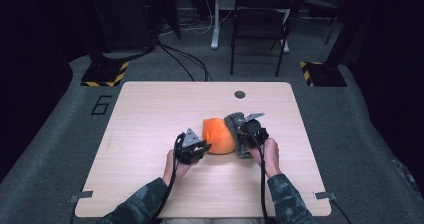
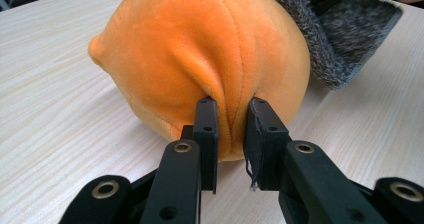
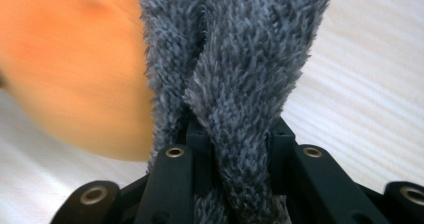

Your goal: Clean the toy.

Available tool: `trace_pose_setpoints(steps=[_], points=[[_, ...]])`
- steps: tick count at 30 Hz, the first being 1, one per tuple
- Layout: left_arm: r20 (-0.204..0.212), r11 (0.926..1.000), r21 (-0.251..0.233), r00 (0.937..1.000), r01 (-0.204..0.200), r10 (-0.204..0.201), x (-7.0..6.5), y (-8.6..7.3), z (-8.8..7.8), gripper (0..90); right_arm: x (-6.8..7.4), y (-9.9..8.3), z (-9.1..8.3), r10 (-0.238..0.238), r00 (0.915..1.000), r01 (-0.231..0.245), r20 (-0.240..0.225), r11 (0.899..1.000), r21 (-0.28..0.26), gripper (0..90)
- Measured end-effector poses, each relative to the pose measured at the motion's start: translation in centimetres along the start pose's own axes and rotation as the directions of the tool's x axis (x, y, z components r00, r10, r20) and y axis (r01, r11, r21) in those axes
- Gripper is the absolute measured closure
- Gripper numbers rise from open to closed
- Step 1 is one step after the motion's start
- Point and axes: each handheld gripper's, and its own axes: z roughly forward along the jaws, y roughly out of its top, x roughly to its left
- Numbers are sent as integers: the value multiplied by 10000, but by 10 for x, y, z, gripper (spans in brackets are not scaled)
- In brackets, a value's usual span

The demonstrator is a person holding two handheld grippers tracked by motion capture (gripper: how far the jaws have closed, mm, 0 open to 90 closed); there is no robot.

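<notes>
While the orange plush ball (image 1: pixel 218 134) sits just below the centre of the wooden surface (image 1: pixel 150 114), our left tool (image 2: pixel 231 134) pinches a fold of its fabric. Our right tool (image 3: pixel 235 149) is clamped on the grey fuzzy cloth (image 3: pixel 240 59) touching the ball's right side.

A light wooden desk (image 1: pixel 150 114) stands on grey carpet (image 1: pixel 60 134) in a dim room. Behind it a dark folding chair (image 1: pixel 260 19) stands near a white post (image 1: pixel 216 14), with black cables (image 1: pixel 185 59) and yellow-black striped bases (image 1: pixel 105 74).
</notes>
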Motion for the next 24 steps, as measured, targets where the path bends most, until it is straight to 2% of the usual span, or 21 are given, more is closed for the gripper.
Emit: trace_pose_setpoints(steps=[1, 2, 3, 5, 8, 9, 10, 11, 12, 13, 14, 15, 16, 17, 18, 19, 20, 22, 23, 24], points=[[-35, 10000, 7, 10000, -4, 4, 1, 0, 0, 763, -2, -2, 3, 194, 9998, -195, 43, 9997, 175, 716], [-35, 10000, 7, 10000, -4, 4, 1, 0, 0, 762, -2, -2, 3, 194, 9998, -195, 43, 9997, 175, 716], [-34, 10000, -6, 10000, 3, -3, 1, -1, 0, 758, -9, -7, 12, 399, 9992, -400, 35, 9983, 432, 714], [41, 9999, -108, 10000, -74, 75, 1, -1, -1, 756, -13, -12, 20, 488, 9986, -502, 197, 9958, 764, 712], [-28, 9997, -149, 9998, -202, 201, 1, -1, -1, 755, -17, -15, 22, 640, 9978, -651, 166, 9945, 822, 711], [-13, 9998, -169, 9999, -139, 139, 2, -1, -1, 755, -20, -12, 16, 736, 9971, -746, 197, 9956, 566, 711], [-13, 9998, -169, 9999, -139, 139, 2, -1, -1, 755, -20, -12, 16, 736, 9971, -746, 197, 9956, 566, 711], [43, 9999, -120, 10000, -82, 82, 4, -2, -1, 755, -22, -7, 4, 911, 9958, -911, -29, 9958, -15, 712], [-16, 9998, -194, 10000, -27, 26, 4, -3, -1, 755, -22, -4, -2, 856, 9963, -858, -74, 9955, -413, 713], [-23, 9998, -176, 10000, -30, 29, 4, -3, -1, 754, -21, -1, -8, 859, 9957, -882, -351, 9936, -702, 712], [-23, 9998, -176, 10000, -30, 29, 4, -3, -1, 754, -21, -1, -8, 859, 9957, -882, -351, 9936, -702, 712], [-42, 9998, -154, 9999, -125, 125, 4, -3, -1, 754, -13, 5, -22, 978, 9919, -1074, -817, 9865, -1234, 712], [-42, 9998, -154, 9999, -125, 125, 4, -3, -1, 753, -8, 7, -26, 627, 9918, -792, -1114, 9854, -1505, 711], [9, 9998, -101, 9999, -160, 160, 3, -2, -2, 753, -8, 7, -26, 627, 9918, -792, -1114, 9854, -1505, 711], [18, 9996, -143, 9997, -229, 230, 2, -2, -2, 753, -2, 10, -30, 531, 9877, -776, -1473, 9831, -1657, 711], [18, 9995, -170, 9996, -283, 284, 0, -1, -1, 752, 15, 15, -36, 103, 9854, -421, -1698, 9819, -1845, 710], [18, 9995, -170, 9996, -283, 284, 0, -1, -1, 752, 22, 17, -36, -218, 9844, -104, -1748, 9834, -1814, 709], [72, 9992, -152, 9993, -369, 370, -1, -2, 0, 752, 32, 19, -32, -474, 9849, 196, -1664, 9860, -1653, 707], [97, 9994, -139, 9994, -332, 334, -1, -3, 0, 752, 37, 19, -27, -775, 9885, 581, -1296, 9873, -1479, 706], [82, 9993, -86, 9993, -356, 356, 0, -3, 0, 751, 38, 18, -23, -894, 9897, 736, -1122, 9878, -1374, 705]])
